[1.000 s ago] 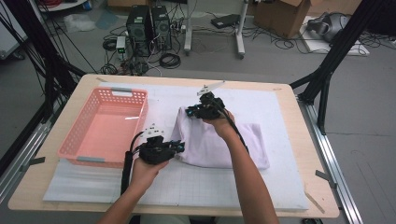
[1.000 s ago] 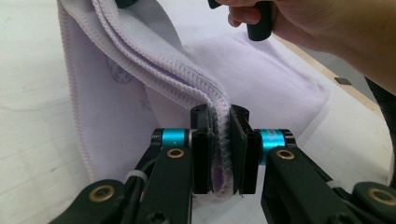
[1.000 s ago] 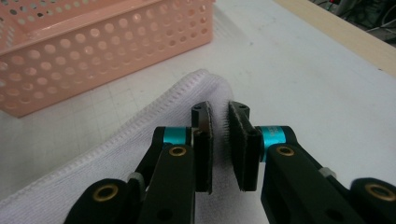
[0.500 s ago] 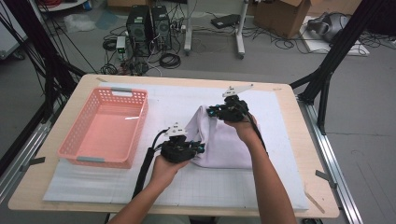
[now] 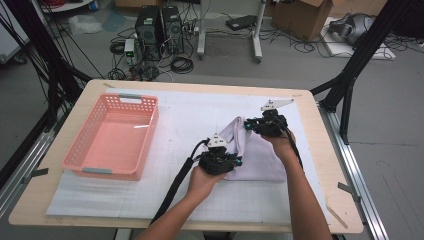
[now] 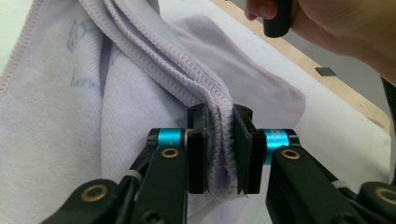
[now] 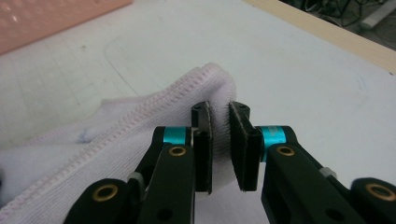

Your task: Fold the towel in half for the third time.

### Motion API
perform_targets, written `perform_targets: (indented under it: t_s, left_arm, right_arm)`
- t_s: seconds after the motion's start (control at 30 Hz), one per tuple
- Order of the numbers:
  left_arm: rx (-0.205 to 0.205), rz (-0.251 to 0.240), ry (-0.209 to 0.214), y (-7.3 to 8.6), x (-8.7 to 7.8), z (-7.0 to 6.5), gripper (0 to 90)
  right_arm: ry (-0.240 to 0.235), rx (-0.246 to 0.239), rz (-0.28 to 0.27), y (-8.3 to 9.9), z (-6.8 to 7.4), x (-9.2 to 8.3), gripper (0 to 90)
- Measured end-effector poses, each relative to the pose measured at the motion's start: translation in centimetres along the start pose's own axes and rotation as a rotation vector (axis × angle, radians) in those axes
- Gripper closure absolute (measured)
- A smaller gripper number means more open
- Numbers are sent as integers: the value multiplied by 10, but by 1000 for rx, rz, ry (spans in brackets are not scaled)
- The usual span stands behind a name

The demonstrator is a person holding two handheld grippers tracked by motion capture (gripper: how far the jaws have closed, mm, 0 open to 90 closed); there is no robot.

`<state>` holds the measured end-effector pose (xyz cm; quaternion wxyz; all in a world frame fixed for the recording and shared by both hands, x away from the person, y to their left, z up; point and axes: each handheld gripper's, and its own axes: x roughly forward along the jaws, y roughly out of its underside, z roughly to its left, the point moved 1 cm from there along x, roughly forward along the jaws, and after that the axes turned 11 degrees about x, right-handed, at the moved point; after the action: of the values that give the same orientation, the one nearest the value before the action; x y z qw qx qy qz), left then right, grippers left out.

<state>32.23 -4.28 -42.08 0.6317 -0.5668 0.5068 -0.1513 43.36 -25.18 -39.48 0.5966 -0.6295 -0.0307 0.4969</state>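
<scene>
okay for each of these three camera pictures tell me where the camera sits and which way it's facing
High view: sits above the person's side, looks forward and down on the table, pink basket and towel; both forearms and grippers show.
Left gripper view: rides the left gripper, looks along its jaws, closed around folded towel edges; the other hand shows beyond.
Right gripper view: rides the right gripper, looks along its jaws pinching a towel fold, basket behind.
All share the towel.

towel (image 5: 255, 155): near edge tucked under the left gripper (image 5: 235, 163), can't see it | towel in left gripper view: cut off at left and top edges | right hand (image 6: 336, 28): cut off at the top corner | basket (image 7: 56, 18): just a blurry pink corner | towel print (image 6: 81, 39): too faint to read
</scene>
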Motion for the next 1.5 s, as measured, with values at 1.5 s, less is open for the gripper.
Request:
perform_targets:
  t_s: [1.5]
  left_arm:
    - [88, -70, -173, 48, -89, 65, 393]
  right_arm:
    - [206, 138, -51, 86, 14, -86, 477]
